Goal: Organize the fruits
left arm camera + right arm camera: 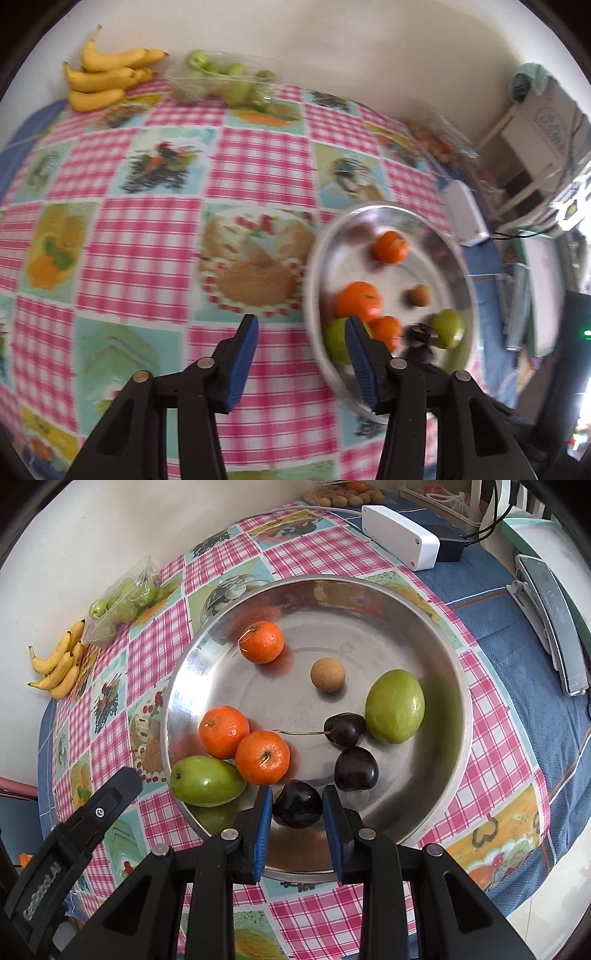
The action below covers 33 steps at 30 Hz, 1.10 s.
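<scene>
A steel plate (436, 627) holds three oranges (261, 641), two green fruits (394, 706), a small brown round fruit (327, 675) and dark cherries (355, 768). My right gripper (297, 806) is shut on a dark cherry (296, 804) at the plate's near rim. My left gripper (301, 328) is open and empty, above the tablecloth just left of the plate (391, 218); its right finger overlaps a green fruit (336, 339). The left gripper's body shows in the right wrist view (92, 812) at lower left.
Bananas (107, 74) and a clear tray of green fruits (221, 79) lie at the table's far edge by the wall. A white box (400, 537) and a tray of small brown fruits (347, 498) sit beyond the plate. A phone stand (554, 620) is at the right.
</scene>
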Tool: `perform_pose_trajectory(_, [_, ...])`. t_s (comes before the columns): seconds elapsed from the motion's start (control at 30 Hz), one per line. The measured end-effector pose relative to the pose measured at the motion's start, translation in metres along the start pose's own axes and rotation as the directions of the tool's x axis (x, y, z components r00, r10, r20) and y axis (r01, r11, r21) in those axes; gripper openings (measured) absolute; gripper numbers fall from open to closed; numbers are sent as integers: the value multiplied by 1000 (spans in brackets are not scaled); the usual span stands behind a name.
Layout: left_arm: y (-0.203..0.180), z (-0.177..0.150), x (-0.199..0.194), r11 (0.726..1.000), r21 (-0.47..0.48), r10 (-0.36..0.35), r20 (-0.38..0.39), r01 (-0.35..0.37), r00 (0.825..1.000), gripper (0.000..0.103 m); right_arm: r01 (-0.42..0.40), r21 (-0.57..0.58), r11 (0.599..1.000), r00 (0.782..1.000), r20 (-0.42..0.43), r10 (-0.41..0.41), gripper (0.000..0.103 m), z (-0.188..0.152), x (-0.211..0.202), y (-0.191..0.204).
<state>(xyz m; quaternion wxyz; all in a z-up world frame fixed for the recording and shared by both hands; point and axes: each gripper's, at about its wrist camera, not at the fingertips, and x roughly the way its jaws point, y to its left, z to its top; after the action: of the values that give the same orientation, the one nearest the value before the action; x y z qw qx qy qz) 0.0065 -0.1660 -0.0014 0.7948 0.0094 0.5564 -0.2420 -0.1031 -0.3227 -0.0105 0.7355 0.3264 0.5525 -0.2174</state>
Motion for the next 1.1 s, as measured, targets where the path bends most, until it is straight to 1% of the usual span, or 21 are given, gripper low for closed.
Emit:
perform_pose_trajectory(0.07, [7, -1, 1, 999, -10, 44, -7, -44, 999, 58, -1, -2, 1000, 1000, 1, 1, 29, 1, 0, 0])
perform_pose_trajectory(0.13, [15, -1, 5, 997, -23, 75, -22, -76, 997, 64, 2, -3, 1000, 1000, 1, -2, 29, 1, 1, 0])
perform_pose_trajectory(0.27, [26, -4, 13, 990, -30, 138, -62, -140, 988, 72, 4, 1, 1000, 1000, -1, -4, 29, 2, 2, 0])
perform_pose_trajectory(0.33, [29, -4, 17, 986, -37, 161, -73, -164, 984, 83, 10, 0, 1000, 1000, -4, -10, 31, 2, 3, 0])
perform_pose_trajectory(0.37, [32, -4, 18, 984, -43, 171, -75, -174, 982, 85, 12, 1, 1000, 1000, -5, -12, 35, 3, 4, 0])
perform_pose_trajectory(0.4, [33, -5, 18, 982, -48, 180, -76, -184, 981, 90, 16, 1, 1000, 1000, -5, -16, 43, 3, 4, 0])
perform_pose_trajectory(0.43, [35, -5, 18, 980, -52, 188, -75, -193, 979, 95, 18, 1, 1000, 1000, -2, -18, 46, 4, 4, 0])
perform_pose_trajectory(0.47, [36, -5, 18, 978, -55, 197, -72, -202, 978, 97, 19, 0, 1000, 1000, 2, -19, 49, 4, 4, 0])
perform_pose_trajectory(0.5, [38, -5, 18, 975, -58, 210, -67, -214, 975, 102, 19, -1, 1000, 1000, 7, -19, 50, 5, 3, 1])
perform_pose_trajectory(0.53, [39, -5, 18, 973, -60, 218, -63, -221, 974, 103, 18, -2, 1000, 1000, 9, -18, 51, 5, 3, 0])
perform_pose_trajectory(0.6, [42, -5, 18, 968, -65, 239, -57, -242, 969, 103, 22, -7, 1000, 1000, 16, -22, 60, 6, 2, 2])
perform_pose_trajectory(0.73, [50, -6, 20, 961, -85, 258, -62, -263, 964, 103, 30, -19, 999, 999, 23, -29, 66, 7, 2, 4])
perform_pose_trajectory(0.8, [53, -6, 21, 957, -89, 272, -57, -276, 961, 103, 32, -26, 999, 999, 26, -31, 71, 8, 2, 5])
perform_pose_trajectory(0.87, [55, -6, 21, 954, -91, 283, -52, -287, 958, 103, 33, -28, 999, 999, 30, -32, 72, 8, 2, 5])
perform_pose_trajectory(0.93, [57, -5, 21, 952, -94, 288, -50, -292, 956, 103, 35, -33, 999, 999, 35, -33, 80, 9, 3, 5])
perform_pose_trajectory(0.97, [58, -4, 21, 951, -93, 291, -49, -295, 955, 103, 39, -37, 999, 999, 39, -37, 89, 9, 3, 5])
perform_pose_trajectory(1.0, [59, -4, 20, 950, -92, 296, -45, -299, 954, 103, 45, -43, 998, 998, 45, -43, 92, 9, 3, 6])
perform_pose_trajectory(1.1, [60, -3, 21, 945, -71, 316, -37, -318, 948, 103, 59, -60, 996, 997, 55, -56, 92, 9, 3, 6])
